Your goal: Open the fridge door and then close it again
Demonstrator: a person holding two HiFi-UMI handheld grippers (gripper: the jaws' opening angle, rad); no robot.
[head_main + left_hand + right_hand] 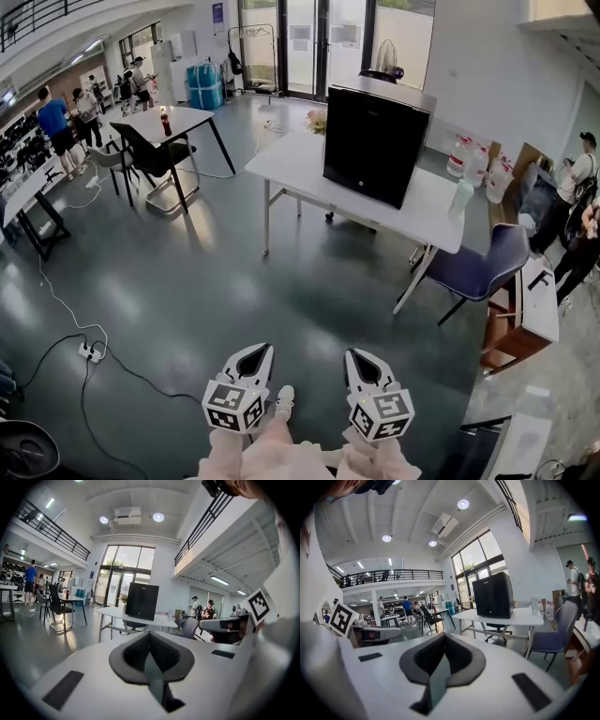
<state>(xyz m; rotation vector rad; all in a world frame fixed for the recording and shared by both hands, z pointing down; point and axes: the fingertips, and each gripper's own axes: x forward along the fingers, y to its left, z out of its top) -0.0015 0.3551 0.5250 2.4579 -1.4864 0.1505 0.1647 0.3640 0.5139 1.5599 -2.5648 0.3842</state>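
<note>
1. The grey floor (187,281) takes up most of the head view, and a wide bare stretch of it lies between the person and the furniture
2. The white table (291,164) stands at about 1 o'clock from the grippers, well apart from them, with a blue chair (483,262) tucked in at its 4 o'clock corner
3. The fridge (375,141), a small black cube, sits on that table towards its far right half. Its dark front faces the person and the door looks flush and closed. In the left gripper view it shows at 12 o'clock above the jaws (142,601), and in the right gripper view at 1 o'clock (493,595)
4. The left gripper (255,356) hangs at 6 o'clock in the head view, just left of centre. Its own view shows the jaws pressed together with nothing between them (150,637)
5. The right gripper (361,360) hangs just beside it at the same height. Its jaws are likewise closed on nothing (442,641)
6. Judged from this, the task is at its very start: neither opening nor closing is done, and neither tool is near the door. What is left is the approach across the floor, spreading a pair of jaws to catch the door edge, swinging it out, then pushing it back flush
</note>
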